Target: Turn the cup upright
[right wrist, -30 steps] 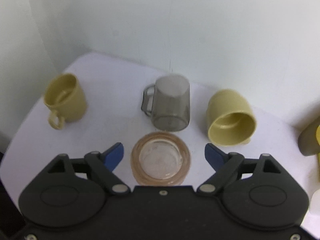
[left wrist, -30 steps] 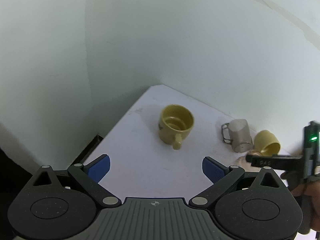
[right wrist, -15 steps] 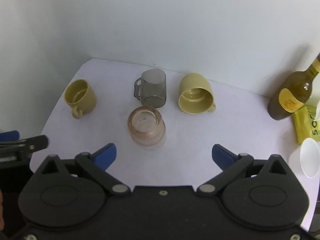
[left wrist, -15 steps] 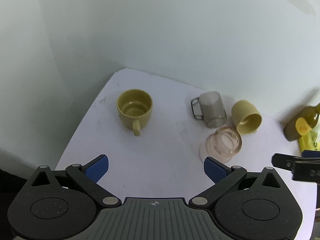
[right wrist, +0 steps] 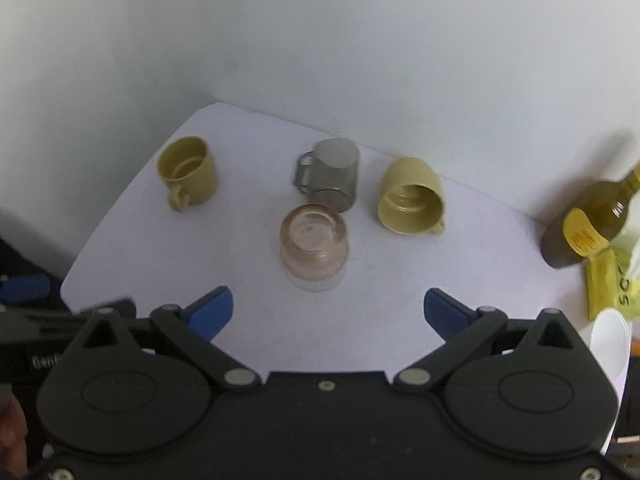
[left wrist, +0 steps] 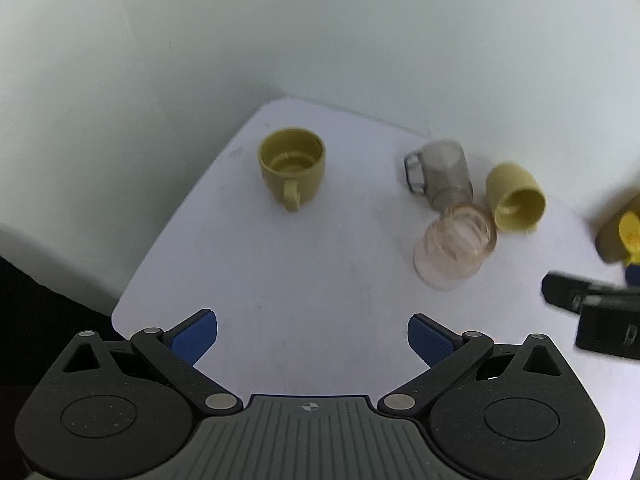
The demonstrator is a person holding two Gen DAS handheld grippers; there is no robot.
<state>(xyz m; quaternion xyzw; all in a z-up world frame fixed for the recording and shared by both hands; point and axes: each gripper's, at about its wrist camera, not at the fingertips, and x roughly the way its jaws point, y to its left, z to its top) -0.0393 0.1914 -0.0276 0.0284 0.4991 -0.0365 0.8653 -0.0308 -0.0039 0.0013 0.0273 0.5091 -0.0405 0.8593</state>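
Several cups stand on a white table point(right wrist: 400, 280). A clear pinkish glass point(right wrist: 314, 246) stands upside down in the middle; it also shows in the left wrist view point(left wrist: 456, 246). Behind it a grey see-through mug point(right wrist: 330, 178) stands upside down. A yellow mug point(right wrist: 412, 198) to the right lies on its side, mouth toward me. Another yellow mug point(right wrist: 188, 172) at the left stands upright. My right gripper point(right wrist: 326, 310) is open and empty, just in front of the glass. My left gripper point(left wrist: 312, 336) is open and empty, over the table's front left.
A dark olive bottle with a yellow label point(right wrist: 588, 226), a yellow packet point(right wrist: 612, 288) and a white cup point(right wrist: 610, 344) stand at the right edge. White walls close the back and left. The table's left edge point(left wrist: 168, 240) drops to a dark floor.
Both grippers have pulled back and risen from the cups, so more of the table shows. The left view has swung right. The cups have not moved.
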